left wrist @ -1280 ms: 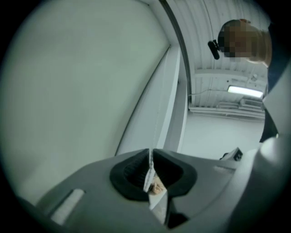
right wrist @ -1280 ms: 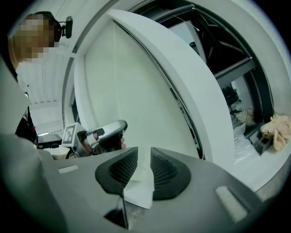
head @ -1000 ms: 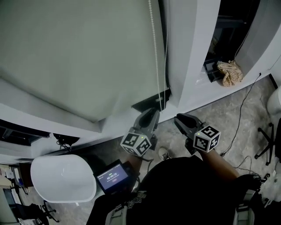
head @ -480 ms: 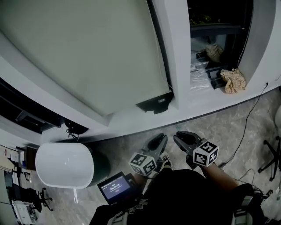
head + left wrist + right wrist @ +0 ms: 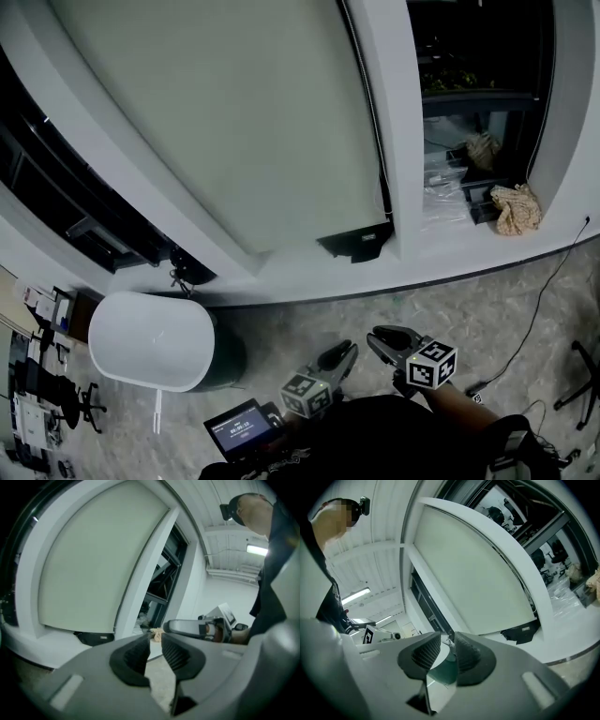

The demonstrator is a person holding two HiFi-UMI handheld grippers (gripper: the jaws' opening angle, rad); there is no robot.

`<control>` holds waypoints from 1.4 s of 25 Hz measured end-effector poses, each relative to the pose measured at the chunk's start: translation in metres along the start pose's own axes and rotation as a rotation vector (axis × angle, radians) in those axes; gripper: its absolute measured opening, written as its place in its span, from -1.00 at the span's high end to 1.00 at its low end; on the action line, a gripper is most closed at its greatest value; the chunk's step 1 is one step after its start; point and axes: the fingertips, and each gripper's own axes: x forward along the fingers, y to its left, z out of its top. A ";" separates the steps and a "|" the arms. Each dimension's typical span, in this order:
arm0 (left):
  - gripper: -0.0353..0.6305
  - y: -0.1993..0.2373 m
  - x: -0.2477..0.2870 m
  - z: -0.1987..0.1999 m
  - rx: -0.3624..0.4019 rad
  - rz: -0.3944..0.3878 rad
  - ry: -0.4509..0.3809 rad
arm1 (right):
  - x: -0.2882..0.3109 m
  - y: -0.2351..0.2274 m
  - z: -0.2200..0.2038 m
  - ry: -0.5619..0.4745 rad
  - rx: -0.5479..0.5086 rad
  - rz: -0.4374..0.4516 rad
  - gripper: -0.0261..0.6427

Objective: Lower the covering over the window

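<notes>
Blind (image 5: pixel 234 122) is hanging almost to the sill (image 5: pixel 281 277), seemingly finishing your job, while you are holding left gripper (image 5: pixel 345 352) and right gripper (image 5: pixel 375 336) well apart from it, both having just been opening their jaws on nothing.

Window wall above, floor below

The blind (image 5: pixel 234 122) hangs left of a pillar (image 5: pixel 389 112), with a box (image 5: pixel 356 244) on the sill (image 5: pixel 281 277) under its right corner. Right of the pillar a cloth (image 5: pixel 517 208) lies on the sill. A bin (image 5: pixel 150 339) stands on the floor (image 5: pixel 469 309) at the lower left, and a screen (image 5: pixel 239 429) sits nearer the person.
</notes>
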 end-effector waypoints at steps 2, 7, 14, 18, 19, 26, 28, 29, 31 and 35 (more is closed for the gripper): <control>0.67 0.002 -0.011 -0.004 -0.027 0.010 -0.005 | 0.001 0.008 -0.007 0.007 0.010 0.005 0.63; 0.67 0.007 -0.037 -0.012 -0.048 -0.004 -0.009 | 0.013 0.028 -0.030 0.035 0.040 0.012 0.63; 0.67 0.034 -0.108 -0.025 -0.070 -0.026 -0.017 | 0.039 0.078 -0.058 0.024 0.046 -0.045 0.63; 0.67 0.038 -0.150 -0.032 -0.086 -0.061 -0.022 | 0.047 0.120 -0.077 0.007 0.039 -0.080 0.63; 0.67 0.037 -0.157 -0.035 -0.089 -0.075 -0.018 | 0.047 0.129 -0.082 0.008 0.032 -0.091 0.63; 0.67 0.014 -0.174 -0.061 -0.079 -0.221 0.021 | 0.032 0.161 -0.093 -0.049 0.013 -0.193 0.63; 0.67 0.000 -0.183 -0.072 -0.082 -0.248 0.056 | 0.025 0.177 -0.103 -0.052 0.014 -0.211 0.63; 0.67 -0.007 -0.187 -0.073 -0.073 -0.257 0.067 | 0.022 0.183 -0.105 -0.054 0.013 -0.215 0.63; 0.67 -0.018 -0.194 -0.071 -0.054 -0.256 0.067 | 0.017 0.194 -0.106 -0.055 0.011 -0.214 0.63; 0.67 -0.033 -0.193 -0.053 -0.053 -0.233 0.015 | 0.006 0.207 -0.092 -0.071 -0.028 -0.184 0.63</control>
